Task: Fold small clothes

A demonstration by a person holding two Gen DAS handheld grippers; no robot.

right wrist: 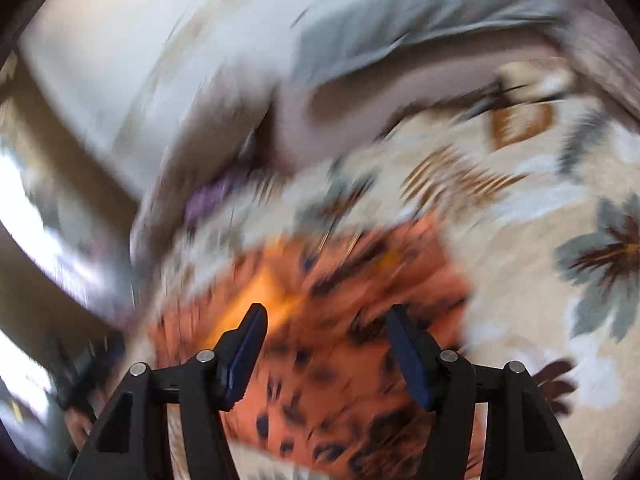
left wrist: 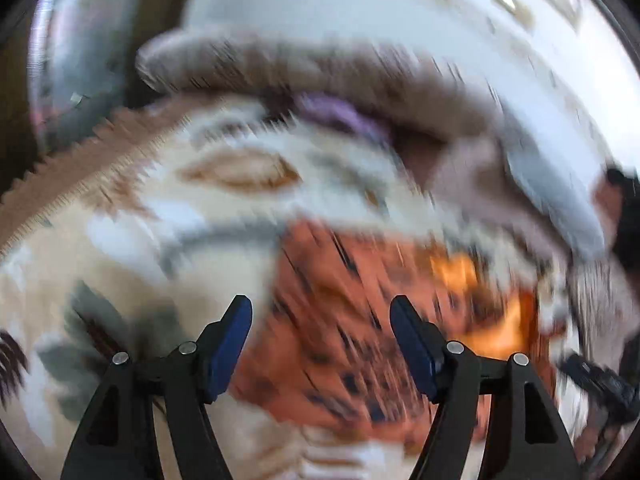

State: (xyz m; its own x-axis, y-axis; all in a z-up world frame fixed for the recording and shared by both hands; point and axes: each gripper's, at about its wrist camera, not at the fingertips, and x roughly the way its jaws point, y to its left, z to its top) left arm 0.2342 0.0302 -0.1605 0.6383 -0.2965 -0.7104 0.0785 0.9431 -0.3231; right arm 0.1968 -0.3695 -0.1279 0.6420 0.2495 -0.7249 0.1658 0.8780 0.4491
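A: We log both frames as heavily blurred. Left tongs (left wrist: 321, 312) released, nothing between the blue pads. Right tongs (right wrist: 326, 320) likewise spread apart, empty.

B: We note the orange garment (left wrist: 360, 320) with dark spots lying just beyond both, flat on the floral bedspread (right wrist: 540, 220).

A: Farther off, we see a purple cloth (left wrist: 340, 114) under a grey pillow (right wrist: 400, 12).

The small garment (left wrist: 360, 300) lies flat on the bedspread (left wrist: 120, 240) — ahead of both grippers, under the gap between their fingers. Beyond it a pile of clothes (left wrist: 320, 76) sits on the bedspread, a pillow (right wrist: 400, 20) lying behind the pile.
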